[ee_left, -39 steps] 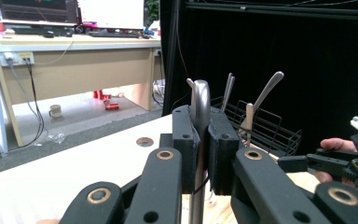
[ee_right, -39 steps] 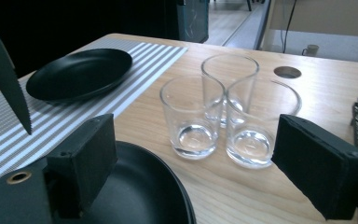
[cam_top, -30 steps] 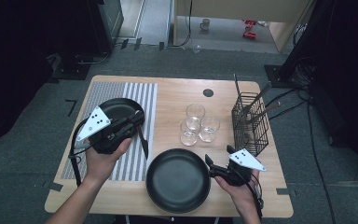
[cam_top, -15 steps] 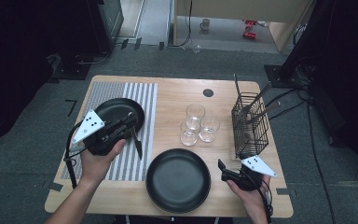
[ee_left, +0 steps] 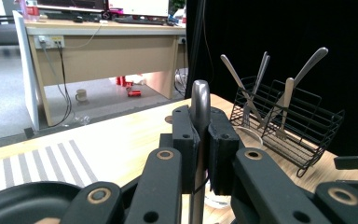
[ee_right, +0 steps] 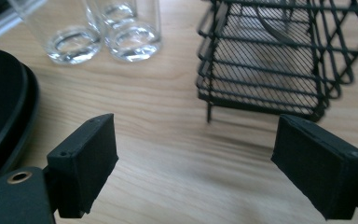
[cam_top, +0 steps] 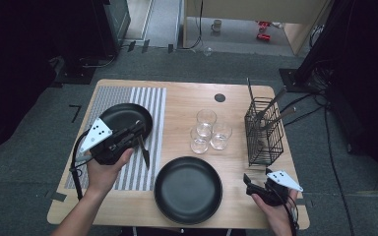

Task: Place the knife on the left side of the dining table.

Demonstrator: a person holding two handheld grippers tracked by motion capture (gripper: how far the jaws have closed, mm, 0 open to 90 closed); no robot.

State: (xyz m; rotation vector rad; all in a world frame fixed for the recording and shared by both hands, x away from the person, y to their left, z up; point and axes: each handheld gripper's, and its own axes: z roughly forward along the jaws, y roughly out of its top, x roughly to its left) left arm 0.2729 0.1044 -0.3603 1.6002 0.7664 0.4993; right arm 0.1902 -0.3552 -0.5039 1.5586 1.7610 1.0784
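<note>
My left gripper (cam_top: 139, 132) hangs over the striped mat, shut on a metal knife (cam_top: 144, 152) whose blade points down toward the mat. In the left gripper view the knife's rounded handle (ee_left: 200, 100) sticks up between the closed jaws of the left gripper (ee_left: 200, 140). My right gripper (cam_top: 249, 185) is low over the bare wood by the table's front right corner, open, with nothing between its pads (ee_right: 86, 163). It faces the wire cutlery basket (ee_right: 265, 56) and the glasses (ee_right: 74, 42).
One black plate (cam_top: 120, 118) rests on the striped mat (cam_top: 155, 105); another black plate (cam_top: 188, 189) lies front centre, left of the right gripper. Three glasses (cam_top: 206, 120) stand mid-table. The basket (cam_top: 263, 132) with several utensils stands at the right.
The right gripper has moved toward the table's near right corner and sunk lower, still open. The left gripper with the knife has barely shifted.
</note>
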